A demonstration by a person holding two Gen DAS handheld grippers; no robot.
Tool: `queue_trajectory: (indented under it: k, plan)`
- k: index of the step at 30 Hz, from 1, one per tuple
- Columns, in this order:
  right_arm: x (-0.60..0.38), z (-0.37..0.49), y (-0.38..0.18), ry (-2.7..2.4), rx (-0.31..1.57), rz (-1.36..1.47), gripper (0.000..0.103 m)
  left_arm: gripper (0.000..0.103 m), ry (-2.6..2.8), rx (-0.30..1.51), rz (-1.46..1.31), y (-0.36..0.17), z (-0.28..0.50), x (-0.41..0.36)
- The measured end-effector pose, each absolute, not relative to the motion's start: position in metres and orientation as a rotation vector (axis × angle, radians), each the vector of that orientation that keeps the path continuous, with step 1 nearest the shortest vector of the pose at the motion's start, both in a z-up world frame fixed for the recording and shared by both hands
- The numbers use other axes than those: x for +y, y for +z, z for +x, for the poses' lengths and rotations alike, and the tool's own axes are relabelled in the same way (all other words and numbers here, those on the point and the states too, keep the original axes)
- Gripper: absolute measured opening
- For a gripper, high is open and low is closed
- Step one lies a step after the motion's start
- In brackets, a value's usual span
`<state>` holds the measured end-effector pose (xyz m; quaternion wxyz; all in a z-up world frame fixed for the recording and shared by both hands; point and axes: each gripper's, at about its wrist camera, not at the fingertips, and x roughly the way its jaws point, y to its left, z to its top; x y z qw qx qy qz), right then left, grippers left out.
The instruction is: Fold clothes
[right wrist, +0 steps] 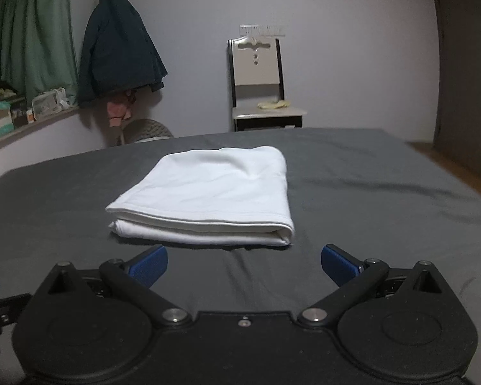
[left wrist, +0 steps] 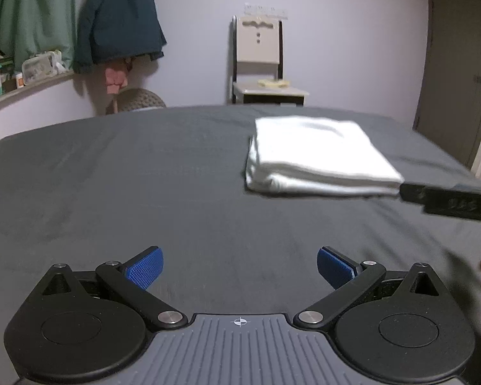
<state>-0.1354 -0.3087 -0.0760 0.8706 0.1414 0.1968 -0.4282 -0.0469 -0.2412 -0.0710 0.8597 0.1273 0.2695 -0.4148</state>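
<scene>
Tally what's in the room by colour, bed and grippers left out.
White: 1, folded garment
Green: 1, curtain
Dark blue: 1, hanging jacket
Pink: 1, cloth under the jacket
Cream: 1, chair
Total: 5

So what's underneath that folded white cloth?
The folded white cloth lies flat on a dark grey bed sheet, which shows all around it. Whatever lies between its folded layers, or directly beneath it, is covered.

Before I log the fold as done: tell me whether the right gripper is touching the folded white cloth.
Apart. In the right wrist view the right gripper stands open, and bare grey sheet shows between its blue pads and the near edge of the folded white cloth.
</scene>
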Motion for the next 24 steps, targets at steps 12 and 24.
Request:
queue_trajectory:
  k: [12, 24]
  plan:
    - [-0.305, -0.112, -0.108, -0.84, 0.412, 0.29, 0.103, 0.103, -0.844, 0.535, 0.246, -0.096, -0.016, -0.261]
    - [-0.313, -0.101, -0.124, -0.916, 0.537, 0.337, 0.103, 0.103, -0.874, 0.618, 0.287, -0.121, -0.012, -0.278]
